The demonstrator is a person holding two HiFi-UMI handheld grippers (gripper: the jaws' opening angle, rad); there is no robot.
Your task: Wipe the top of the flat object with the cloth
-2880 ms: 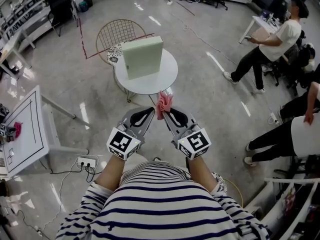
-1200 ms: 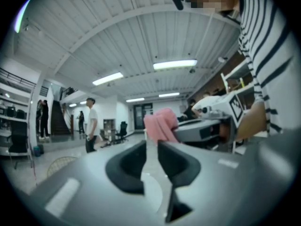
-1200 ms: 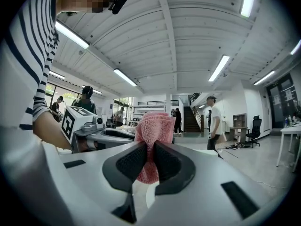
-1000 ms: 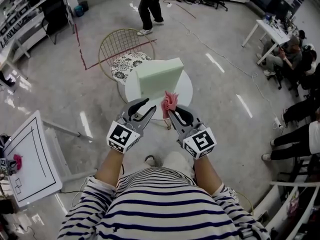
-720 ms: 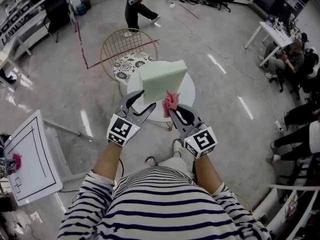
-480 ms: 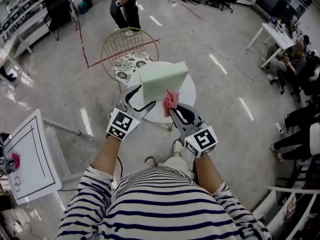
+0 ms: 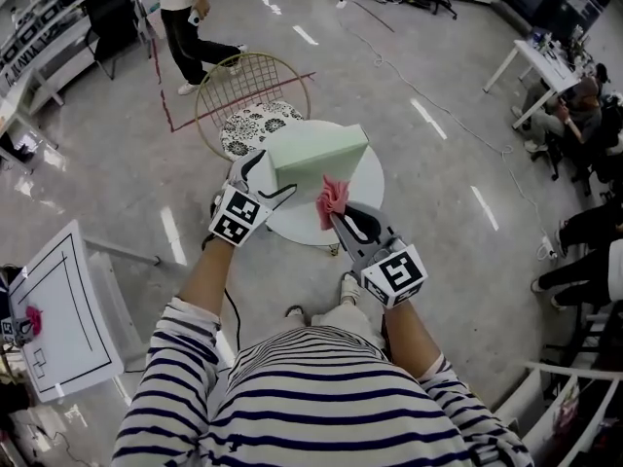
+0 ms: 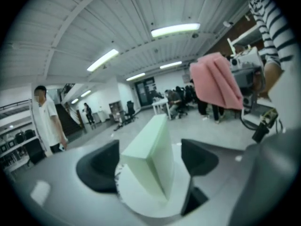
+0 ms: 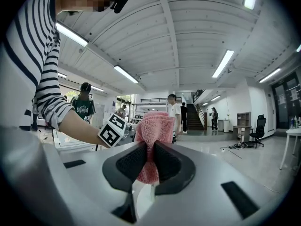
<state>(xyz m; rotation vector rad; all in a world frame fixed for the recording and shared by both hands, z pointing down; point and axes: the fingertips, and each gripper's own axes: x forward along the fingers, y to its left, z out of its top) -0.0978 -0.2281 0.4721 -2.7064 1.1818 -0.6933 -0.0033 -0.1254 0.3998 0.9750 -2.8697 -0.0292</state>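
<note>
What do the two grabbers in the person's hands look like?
The left gripper and right gripper are pale grey with curved jaws and black pads; the left's jaws are opening, the green block between them. Each carries a white cube with black square markers. The sleeves are striped navy and white.

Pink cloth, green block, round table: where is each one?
pink cloth (image 7: 333, 198), head view, bunched upper folds
green block (image 7: 316, 149), head view, broad top face
round table (image 7: 368, 185), head view, bare right edge
</note>
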